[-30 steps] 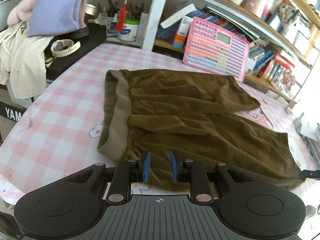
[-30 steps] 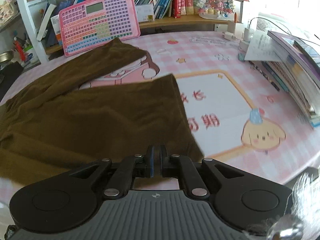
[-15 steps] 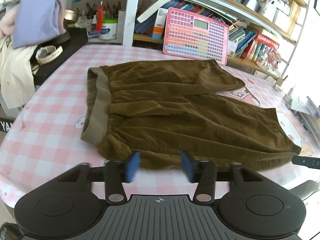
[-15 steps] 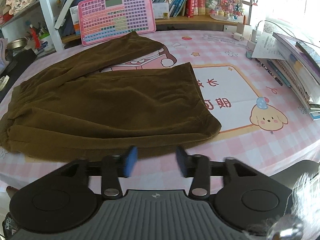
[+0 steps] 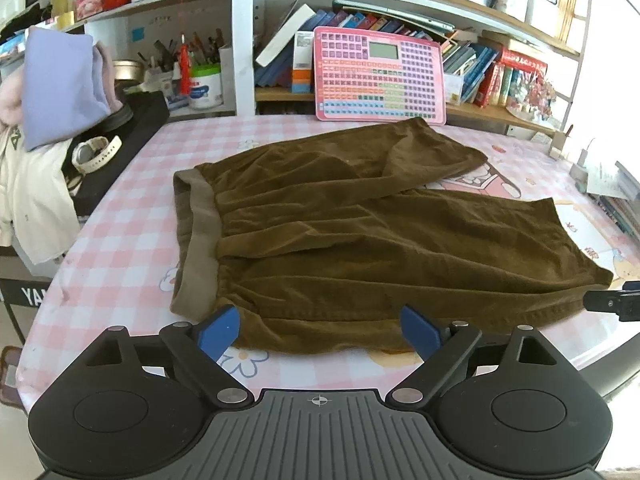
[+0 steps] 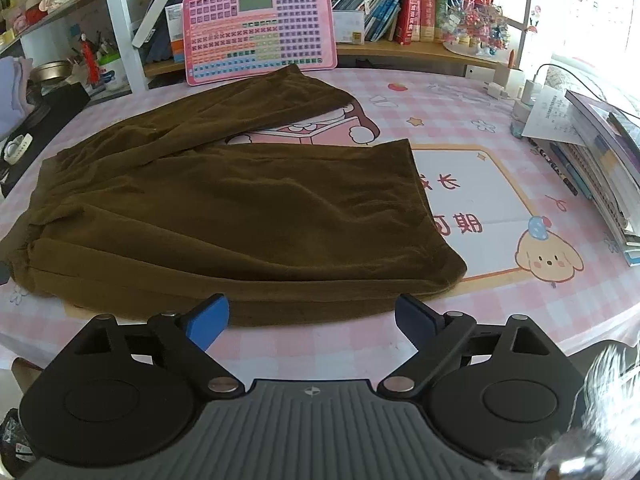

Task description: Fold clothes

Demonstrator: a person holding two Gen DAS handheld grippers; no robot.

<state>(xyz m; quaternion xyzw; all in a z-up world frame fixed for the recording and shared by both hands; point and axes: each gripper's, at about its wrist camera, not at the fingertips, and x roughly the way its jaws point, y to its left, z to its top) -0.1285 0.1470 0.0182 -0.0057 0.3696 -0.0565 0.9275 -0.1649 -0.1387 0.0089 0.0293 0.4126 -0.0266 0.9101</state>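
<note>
Brown corduroy shorts (image 5: 360,236) lie flat on the pink checked table (image 5: 120,248), waistband (image 5: 200,248) to the left, two legs spread to the right. They also show in the right wrist view (image 6: 240,208). My left gripper (image 5: 320,330) is open and empty, just in front of the near hem by the waistband. My right gripper (image 6: 312,318) is open and empty, just in front of the near leg's lower edge. A tip of the right gripper (image 5: 612,304) shows at the left view's right edge.
A pink keyboard toy (image 5: 378,76) leans against the shelf behind the shorts. Books and papers (image 6: 600,152) are stacked at the table's right. A black stand with a watch (image 5: 96,154) and hanging clothes (image 5: 60,84) is at the left.
Both grippers let go of the shorts' near edge, opened wide and drew back toward the table's front edge. The shorts now lie flat.
</note>
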